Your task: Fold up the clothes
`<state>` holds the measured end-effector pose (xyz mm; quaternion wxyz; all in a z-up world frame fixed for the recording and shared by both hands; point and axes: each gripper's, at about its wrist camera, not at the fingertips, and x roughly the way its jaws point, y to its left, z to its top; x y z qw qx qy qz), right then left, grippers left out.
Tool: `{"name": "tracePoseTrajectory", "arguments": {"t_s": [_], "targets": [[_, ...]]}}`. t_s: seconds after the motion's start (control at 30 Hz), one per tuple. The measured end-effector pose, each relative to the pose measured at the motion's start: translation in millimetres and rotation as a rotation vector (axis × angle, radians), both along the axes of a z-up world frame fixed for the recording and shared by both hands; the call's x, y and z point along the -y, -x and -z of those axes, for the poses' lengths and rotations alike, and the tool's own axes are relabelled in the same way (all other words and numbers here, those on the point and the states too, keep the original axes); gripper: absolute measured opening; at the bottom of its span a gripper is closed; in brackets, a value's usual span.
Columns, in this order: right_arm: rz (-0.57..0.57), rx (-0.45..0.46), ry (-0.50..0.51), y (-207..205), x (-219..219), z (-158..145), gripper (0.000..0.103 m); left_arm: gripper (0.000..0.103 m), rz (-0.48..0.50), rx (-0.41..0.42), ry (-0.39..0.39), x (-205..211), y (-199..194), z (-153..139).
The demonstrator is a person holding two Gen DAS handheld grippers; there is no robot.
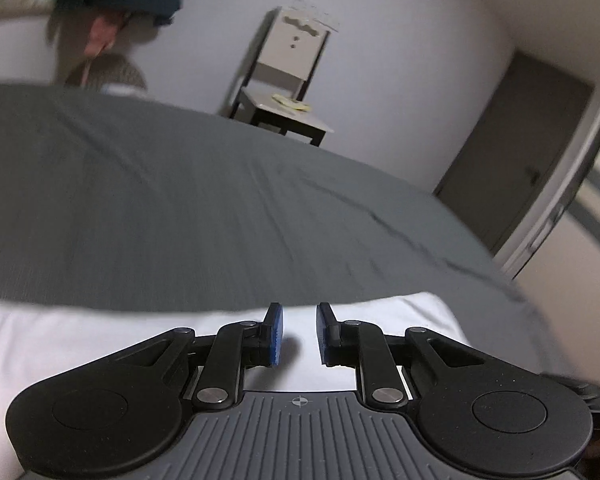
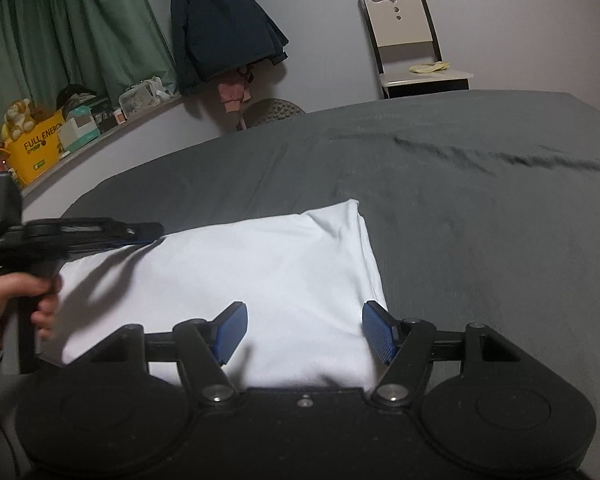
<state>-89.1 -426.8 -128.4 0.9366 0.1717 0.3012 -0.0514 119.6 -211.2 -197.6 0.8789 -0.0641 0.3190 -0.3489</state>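
Right claw [image 2: 304, 330] sits wide open over the near edge of the folded white shirt [image 2: 236, 276], nothing pinched. Left claw [image 2: 156, 230], jaws narrowly apart and empty, hangs at the shirt's far-left corner; grey bedsheet [image 2: 460, 200] underneath.

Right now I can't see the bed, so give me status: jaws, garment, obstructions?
Left gripper jaws narrow, nothing between. Right gripper jaws open over white folded garment. Garment flat on grey bedsheet. Nothing in the way.
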Motion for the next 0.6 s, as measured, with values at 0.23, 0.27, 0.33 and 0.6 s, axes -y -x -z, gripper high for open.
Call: {"name": "tracePoseTrajectory", "arguments": {"t_s": [0.23,0.27,0.33,0.6], "targets": [[0.001,-0.005,-0.017,-0.4,-1.9,5.2,0.065,0.017,-0.043,-0.040,-0.075,-0.2,-0.9,10.9],[0.001,-0.003,-0.019,0.1,-2.1,5.7,0.066,0.017,-0.043,-0.046,-0.079,-1.4,2.0,7.3],[0.002,-0.001,-0.022,0.9,-2.5,6.1,0.066,0.017,-0.035,-0.057,-0.090,-3.8,10.1,1.9],[0.040,0.013,-0.064,3.8,5.1,0.7,0.066,0.017,0.034,-0.063,-0.116,-36.1,60.9,2.6]]}}
